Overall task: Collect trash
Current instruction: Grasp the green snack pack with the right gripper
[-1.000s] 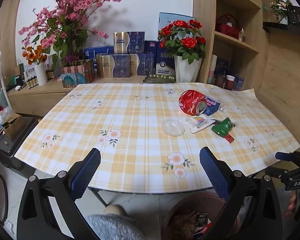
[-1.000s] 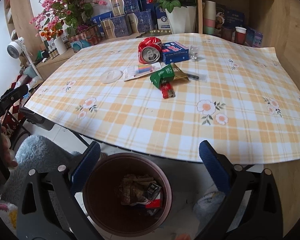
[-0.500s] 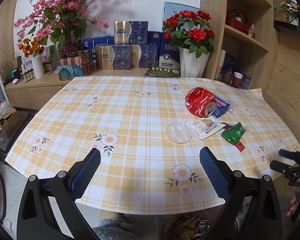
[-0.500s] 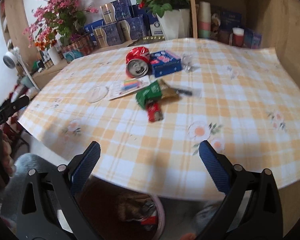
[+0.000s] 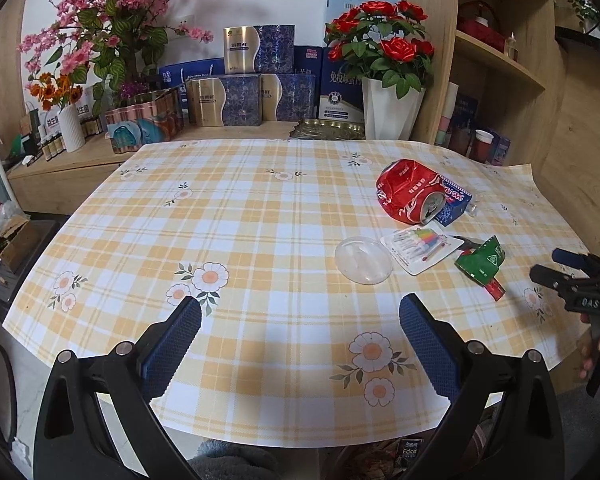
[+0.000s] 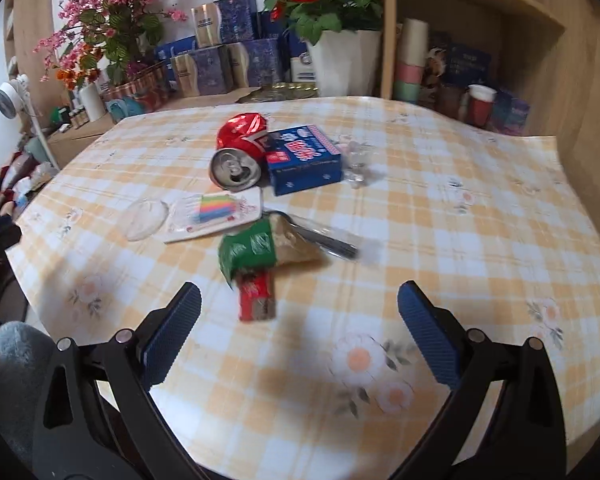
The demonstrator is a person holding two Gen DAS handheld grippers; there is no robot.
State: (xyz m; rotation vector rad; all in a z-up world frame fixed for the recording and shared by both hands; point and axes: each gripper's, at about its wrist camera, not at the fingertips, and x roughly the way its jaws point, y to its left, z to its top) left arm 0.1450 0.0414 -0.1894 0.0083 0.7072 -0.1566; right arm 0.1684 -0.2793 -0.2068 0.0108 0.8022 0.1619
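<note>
Blurring hides what the green wrapper (image 6: 248,249) covers, perhaps paper.

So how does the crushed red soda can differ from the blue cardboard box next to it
The crushed red soda can is dented, round metal lying on its side with its opened top showing; the blue cardboard box is flat-sided, rectangular and keeps its shape. Both lie touching on the checked tablecloth.

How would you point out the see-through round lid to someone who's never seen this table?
On the yellow checked tablecloth, find the crushed red can. Just in front of it lies a card of coloured pens; the lid touches that card's left edge. It is the only clear, colourless disc there.
</note>
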